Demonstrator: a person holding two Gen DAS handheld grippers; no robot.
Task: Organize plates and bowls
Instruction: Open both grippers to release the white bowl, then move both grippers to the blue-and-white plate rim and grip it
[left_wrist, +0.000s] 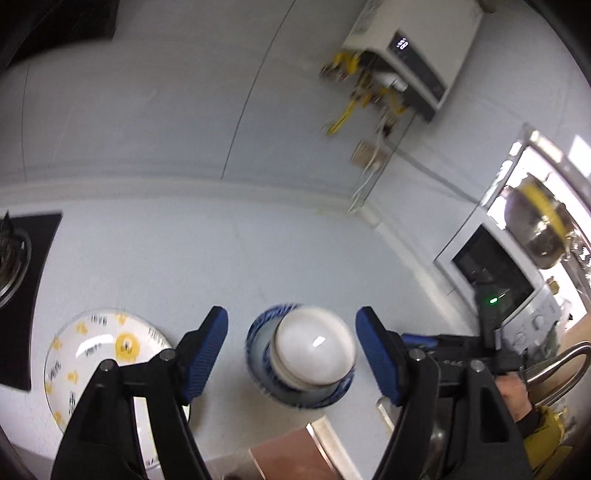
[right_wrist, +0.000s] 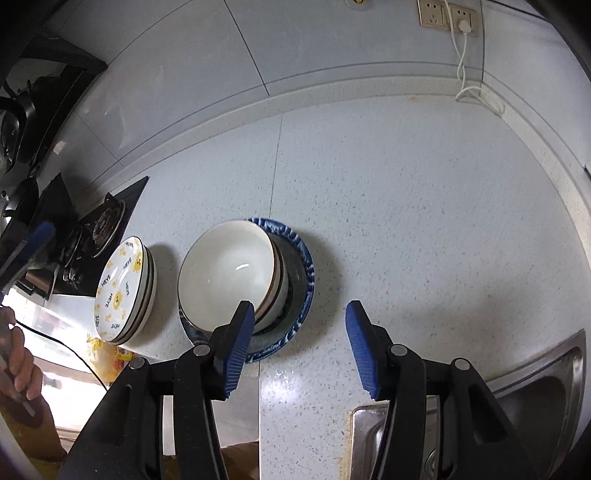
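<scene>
**Inspector:** White glazed ceramic bowls (right_wrist: 232, 273), nested in a stack, sit inside a blue-and-white patterned plate (right_wrist: 301, 258) on the pale speckled stone surface (right_wrist: 424, 221). In the right wrist view the stack lies ahead and to the left of the right gripper (right_wrist: 299, 347); its left finger (right_wrist: 236, 350) overlaps the bowl's near rim, though I cannot tell whether it touches.

**Clerk:** And the other hand?

**Inspector:** The left gripper (left_wrist: 291, 354) has the stack centred ahead between its fingers, which stand well apart and clear of it. Judged the better aligned. The right fingers are apart too, nothing clamped.

**Clerk:** Anything legible?

**Inspector:** "HEYE", repeated on the white plates with yellow motifs (right_wrist: 122, 288), stacked just left of the bowls. The wall heater's display (left_wrist: 402, 44) is too blurred to read. Gas hob (right_wrist: 107, 221) further left; steel sink (right_wrist: 535, 398) at right.
</scene>
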